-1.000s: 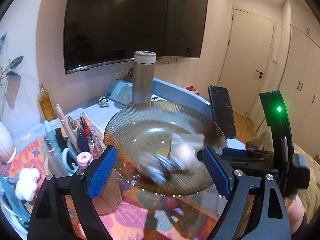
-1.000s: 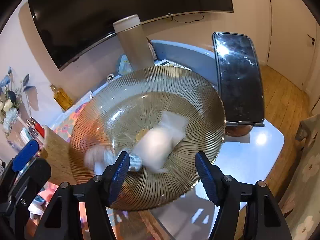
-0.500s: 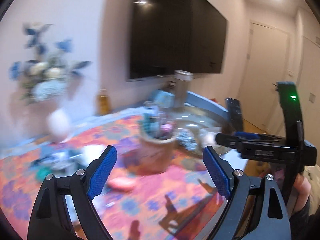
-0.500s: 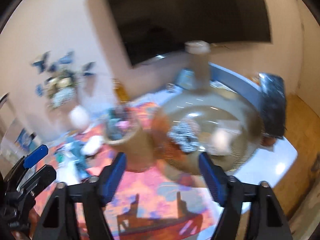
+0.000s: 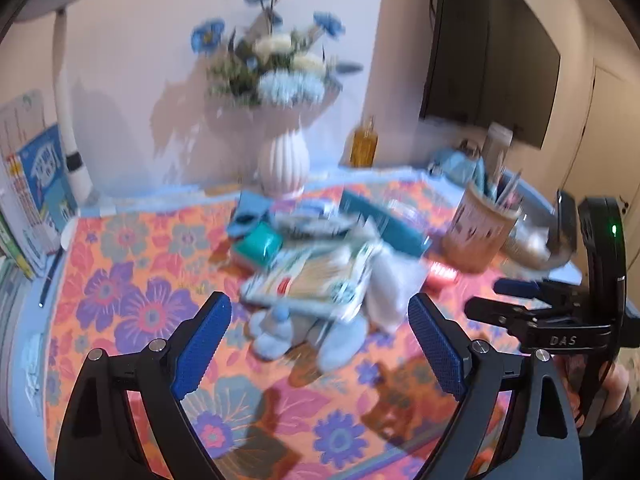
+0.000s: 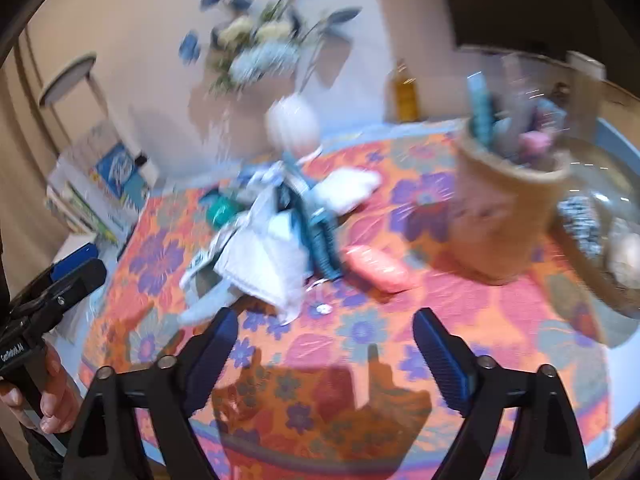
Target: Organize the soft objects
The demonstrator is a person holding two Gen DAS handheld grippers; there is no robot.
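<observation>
My left gripper has its blue pads spread wide with nothing between them, and it looks straight down onto the heap of soft things piled on the flowered tablecloth. In the left wrist view that heap sits at twelve o'clock from the jaws, just ahead of the tips: a pale blue plush toy nearest me, a flat packet lying on top of it, a white cloth at about one o'clock. My right gripper is closing a little, though its pads are well apart and nothing lies between them; in its own view the same heap is off at eleven o'clock, farther out, with a pink item at twelve and the woven cup at two. The heap's long axis runs, as my left hand sees it, roughly from ten o'clock to four o'clock, so the jaws stand almost across it. I judge the left hand the nearer and better lined up for the next pick; the right would have to swing across first. Blur hides finer detail.
</observation>
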